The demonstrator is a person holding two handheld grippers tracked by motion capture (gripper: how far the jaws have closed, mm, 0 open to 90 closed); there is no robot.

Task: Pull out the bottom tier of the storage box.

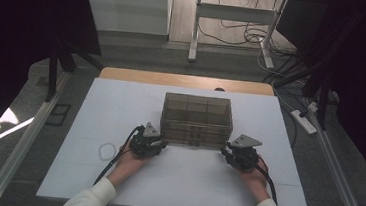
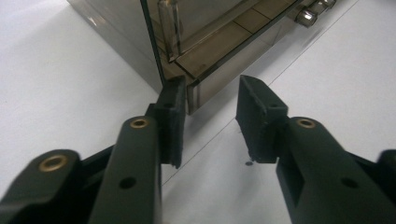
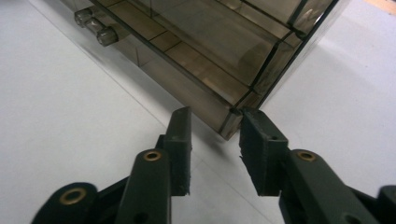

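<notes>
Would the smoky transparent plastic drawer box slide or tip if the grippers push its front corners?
The smoky transparent plastic drawer box looks rigid, broad and low, so it is likelier to slide on the smooth white table than tip. Its glossy walls may slip between open jaws.

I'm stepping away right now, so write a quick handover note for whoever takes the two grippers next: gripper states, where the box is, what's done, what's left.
Left gripper: open, jaws straddling the near left bottom corner of the smoky clear drawer box, not clamped.
Right gripper: open, jaws either side of the near right bottom corner, also not clamped.
Box: upright on the white table, drawers look shut, knobs facing the person.
White loop lies left of the left hand.
Done: both grippers lined up at the corners.
Left: probably close on the corners, then move the box.
</notes>
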